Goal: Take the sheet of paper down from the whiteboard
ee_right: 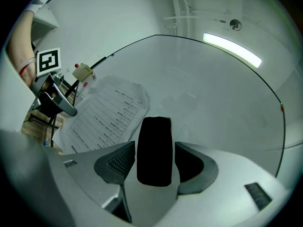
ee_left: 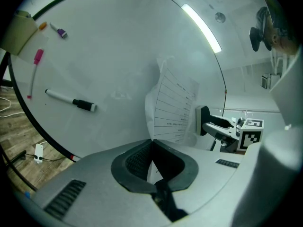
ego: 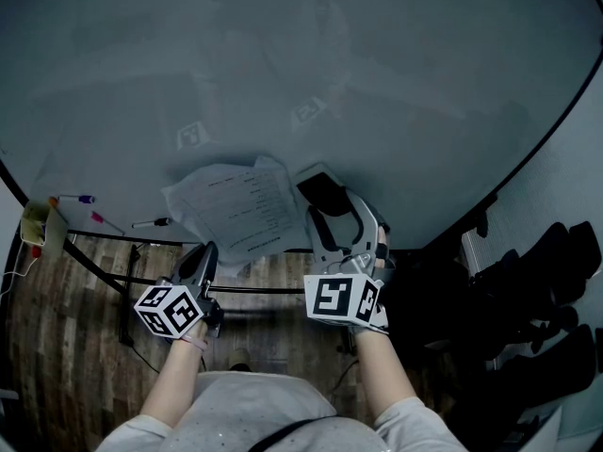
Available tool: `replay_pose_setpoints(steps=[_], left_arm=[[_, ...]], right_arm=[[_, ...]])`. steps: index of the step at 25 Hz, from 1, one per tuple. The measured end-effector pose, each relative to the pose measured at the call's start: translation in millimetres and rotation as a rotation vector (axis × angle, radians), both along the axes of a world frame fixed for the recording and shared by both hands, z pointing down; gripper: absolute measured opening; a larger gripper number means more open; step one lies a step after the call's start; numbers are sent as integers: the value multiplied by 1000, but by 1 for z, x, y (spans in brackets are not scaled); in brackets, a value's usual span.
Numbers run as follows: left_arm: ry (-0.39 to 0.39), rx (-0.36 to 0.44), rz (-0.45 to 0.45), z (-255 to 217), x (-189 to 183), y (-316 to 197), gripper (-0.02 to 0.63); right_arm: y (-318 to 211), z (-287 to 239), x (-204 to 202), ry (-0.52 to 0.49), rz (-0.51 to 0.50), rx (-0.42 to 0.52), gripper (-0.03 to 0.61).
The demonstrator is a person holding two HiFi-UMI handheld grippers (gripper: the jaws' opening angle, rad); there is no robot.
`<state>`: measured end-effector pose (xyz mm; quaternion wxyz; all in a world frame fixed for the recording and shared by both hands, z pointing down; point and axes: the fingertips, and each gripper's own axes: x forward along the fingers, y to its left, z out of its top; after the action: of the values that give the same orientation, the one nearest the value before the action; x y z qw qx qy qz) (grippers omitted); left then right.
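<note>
Paper (ego: 237,210) low on the whiteboard (ego: 377,73), crumpled, printed side out, bulging off the board's face rather than lying flat. Bottom edge pinched in the left hand-held gripper (ee_left: 152,143): jaws pressed together, thin sheet rising from between the pads and curling up to the right in the left gripper view. In the head view, same hand-held gripper just below the sheet's lower left corner, its marker cube (ego: 171,310) toward the person.

Right hand-held gripper (ego: 337,217) just right of the paper, up at the board. Clamped between its jaws, a black block (ee_right: 154,148), upright, standing out past the fingertips, pads close in on either side. Block's far end at or near the board surface, just beside the sheet's right edge. Contact between block and sheet not clear from any view.

Left of the paper, on the board: a black-capped marker (ee_left: 71,100) lying nearly level, well apart from the sheet. Farther left, a pink marker (ee_left: 36,60). Above that, a purple marker (ee_left: 60,31). At the board's edge, a pale box (ee_left: 19,32).

Beneath the board, dark frame rails and wood-look floor (ego: 57,328). Off to the right, dark chairs (ego: 556,290).
</note>
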<state>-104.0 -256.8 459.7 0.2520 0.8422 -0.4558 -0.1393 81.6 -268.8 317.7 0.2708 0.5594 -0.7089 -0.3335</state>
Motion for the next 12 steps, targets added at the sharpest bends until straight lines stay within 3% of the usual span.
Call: replay_pose_setpoints(steps=[12], left_arm=[[1,-1,-2,1,1,4,15]], right_arm=[[11,2,-1,2,-13,16,252]])
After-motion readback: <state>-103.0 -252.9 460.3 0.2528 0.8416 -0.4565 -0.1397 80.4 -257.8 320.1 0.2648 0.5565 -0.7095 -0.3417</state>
